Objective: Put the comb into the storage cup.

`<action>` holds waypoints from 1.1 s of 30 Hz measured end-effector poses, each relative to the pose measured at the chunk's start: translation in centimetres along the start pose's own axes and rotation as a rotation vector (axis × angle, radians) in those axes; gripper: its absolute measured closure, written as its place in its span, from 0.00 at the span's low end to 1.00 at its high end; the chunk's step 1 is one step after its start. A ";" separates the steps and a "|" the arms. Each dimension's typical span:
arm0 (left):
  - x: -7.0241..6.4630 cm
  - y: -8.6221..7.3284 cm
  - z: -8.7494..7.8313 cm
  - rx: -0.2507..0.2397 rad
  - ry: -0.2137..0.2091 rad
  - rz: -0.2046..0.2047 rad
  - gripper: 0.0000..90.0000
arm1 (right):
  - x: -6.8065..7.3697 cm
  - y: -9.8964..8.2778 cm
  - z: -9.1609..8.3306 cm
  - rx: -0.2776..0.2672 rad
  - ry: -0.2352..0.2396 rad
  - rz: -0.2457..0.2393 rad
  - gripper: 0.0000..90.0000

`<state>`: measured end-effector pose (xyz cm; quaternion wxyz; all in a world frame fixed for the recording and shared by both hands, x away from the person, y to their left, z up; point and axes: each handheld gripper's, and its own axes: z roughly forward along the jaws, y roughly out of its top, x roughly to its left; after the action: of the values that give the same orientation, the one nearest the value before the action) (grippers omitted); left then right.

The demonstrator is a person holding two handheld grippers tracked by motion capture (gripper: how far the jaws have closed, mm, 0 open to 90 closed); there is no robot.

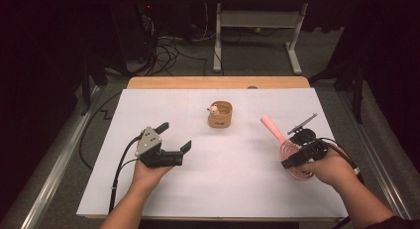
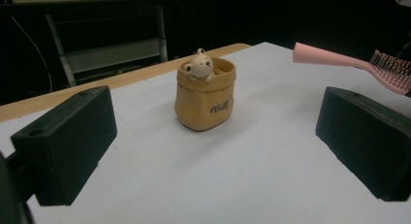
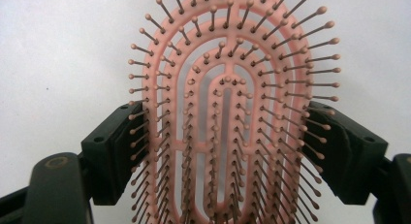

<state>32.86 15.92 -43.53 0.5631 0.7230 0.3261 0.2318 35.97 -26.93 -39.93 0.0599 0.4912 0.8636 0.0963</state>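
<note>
Hairbrush (image 3: 228, 112): pink, oval, vented, ball-tipped bristles

Left gripper (image 1: 175, 136) held level, its fingers (image 2: 65, 144) spread wide; right gripper (image 1: 295, 148) angled downward, fingers (image 3: 114, 151) clamped.

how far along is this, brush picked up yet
Done: the right gripper is clamped on the pink hairbrush by its head, handle raised off the table. In hand: carrying it. Left: the brush is not yet at the tan pouch; the left gripper is open and empty.

White-topped table (image 1: 198, 189), tan pouch (image 1: 220, 115)
</note>
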 end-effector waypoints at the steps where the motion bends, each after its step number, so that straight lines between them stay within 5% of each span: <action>1: -0.1 -0.1 0.2 0.009 -0.004 -0.002 0.01 | 0.1 0.0 0.0 0.004 -0.003 -0.001 0.23; 10: -1.7 -1.5 1.2 0.013 0.000 0.066 0.01 | 1.0 0.2 0.5 0.014 0.011 -0.040 0.23; 23: -2.2 -2.1 1.3 0.069 -0.058 0.047 0.00 | 3.2 0.6 0.9 0.028 0.037 -0.110 0.23; 33: -2.5 -2.0 0.7 0.038 -0.074 0.054 0.00 | 5.7 1.0 1.5 0.043 0.065 -0.161 0.23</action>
<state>31.27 13.90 -45.53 0.5545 0.7504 0.2896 0.2137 34.17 -21.38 -41.25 0.0289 0.4180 0.9036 0.0888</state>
